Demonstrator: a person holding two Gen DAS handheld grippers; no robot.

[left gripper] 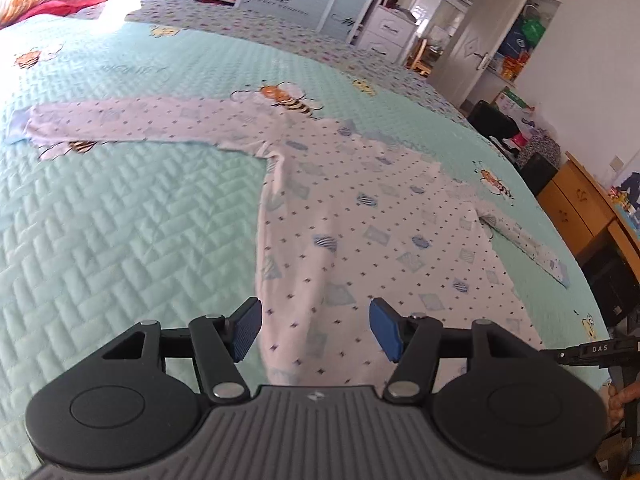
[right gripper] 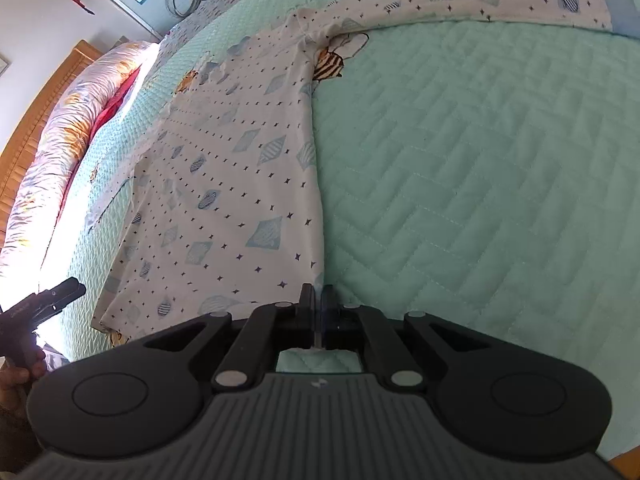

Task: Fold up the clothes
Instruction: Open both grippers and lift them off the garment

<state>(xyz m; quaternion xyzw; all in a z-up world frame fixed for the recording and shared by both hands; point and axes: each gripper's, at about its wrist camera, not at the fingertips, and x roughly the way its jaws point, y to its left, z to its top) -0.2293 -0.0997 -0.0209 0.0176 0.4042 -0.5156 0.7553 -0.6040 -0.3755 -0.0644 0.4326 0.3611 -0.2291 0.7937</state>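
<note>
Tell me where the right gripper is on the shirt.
In the right wrist view, the right gripper sits at the shirt's bottom hem, at its right-hand corner, beside the bare green quilt.

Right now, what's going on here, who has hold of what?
A person is folding a long-sleeved patterned shirt spread flat on a mint quilted bedspread, a handheld gripper in each hand. The right gripper has its jaws shut on the shirt's bottom corner at the hem. The left gripper hangs over the other side of the hem with jaws open, pressing on nothing. Both sleeves lie stretched out to the sides; no fold has been made yet.
</note>
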